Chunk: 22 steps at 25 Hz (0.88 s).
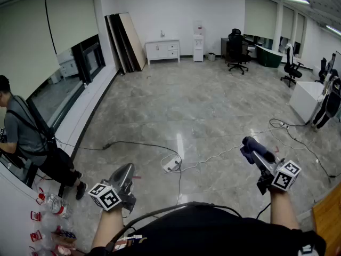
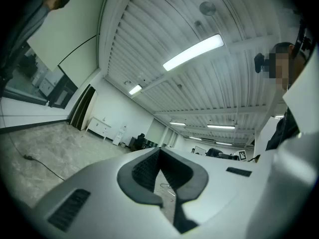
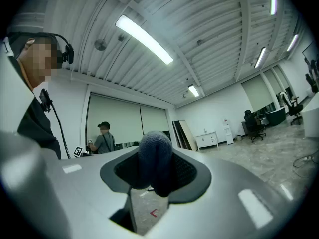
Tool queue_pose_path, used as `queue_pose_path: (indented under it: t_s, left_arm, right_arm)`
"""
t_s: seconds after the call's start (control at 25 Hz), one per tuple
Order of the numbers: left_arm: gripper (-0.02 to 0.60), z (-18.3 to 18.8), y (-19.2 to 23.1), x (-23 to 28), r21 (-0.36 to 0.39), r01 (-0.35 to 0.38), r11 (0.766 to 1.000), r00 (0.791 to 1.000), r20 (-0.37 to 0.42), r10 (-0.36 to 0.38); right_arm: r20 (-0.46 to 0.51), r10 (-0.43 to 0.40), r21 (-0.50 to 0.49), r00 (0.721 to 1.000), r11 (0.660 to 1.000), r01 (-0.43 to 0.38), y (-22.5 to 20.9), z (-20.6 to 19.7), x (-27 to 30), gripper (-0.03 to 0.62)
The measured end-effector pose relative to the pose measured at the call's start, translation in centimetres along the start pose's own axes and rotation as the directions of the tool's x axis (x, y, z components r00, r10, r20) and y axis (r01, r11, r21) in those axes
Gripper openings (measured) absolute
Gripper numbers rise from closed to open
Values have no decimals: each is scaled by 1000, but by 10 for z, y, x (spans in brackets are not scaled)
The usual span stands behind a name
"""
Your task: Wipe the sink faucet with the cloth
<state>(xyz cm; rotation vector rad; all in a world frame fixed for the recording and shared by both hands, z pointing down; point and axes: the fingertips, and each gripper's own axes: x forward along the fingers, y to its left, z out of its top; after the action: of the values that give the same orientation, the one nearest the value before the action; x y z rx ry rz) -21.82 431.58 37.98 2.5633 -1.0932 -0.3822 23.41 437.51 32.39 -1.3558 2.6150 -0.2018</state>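
Dark blue cloth [image 3: 154, 161] is being pinched at the tips of the right gripper [image 1: 253, 149]. The left gripper [image 1: 128, 169], near left, is being held closed, empty. No sink or faucet is being shown, only floor [image 1: 202, 105] ahead. Risk: cloth being dropped if the pinch is loosened.

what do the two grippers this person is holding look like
Both are light grey shells with dark ribbed jaw pads. The left gripper and right gripper each carry a white cube with black square markers. The person wears a black top.
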Motion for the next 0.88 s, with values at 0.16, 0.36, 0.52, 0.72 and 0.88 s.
queue_pose_path:
  t_s: [0.16, 0.36, 0.52, 0.72, 0.88]
  left_arm:
    - [-8, -2, -3, 5, 0, 19, 1000, 1000, 7, -19]
    - [-8, -7, -9, 9, -3, 29, 1000, 1000, 5, -29]
    - [-8, -12, -20, 15, 4, 28, 1000, 1000, -13, -28]
    - [-8, -16, -37, 27, 3, 40, 999, 999, -11, -40]
    - [-8, -25, -57, 40, 2, 47, 999, 999, -10, -47]
  right_arm:
    - [-1, 7, -6, 1000, 1000, -7, -1, 1, -1, 138]
    - [-1, 9, -10, 1000, 1000, -9, -4, 0, -8, 138]
    - [2, 10, 14, 1000, 1000, -10, -11, 1, -19, 140]
    - [14, 21, 49, 1000, 999, -21, -22, 8, -38, 141]
    - [15, 15, 46, 1000, 999, -15, -32, 14, -64, 141]
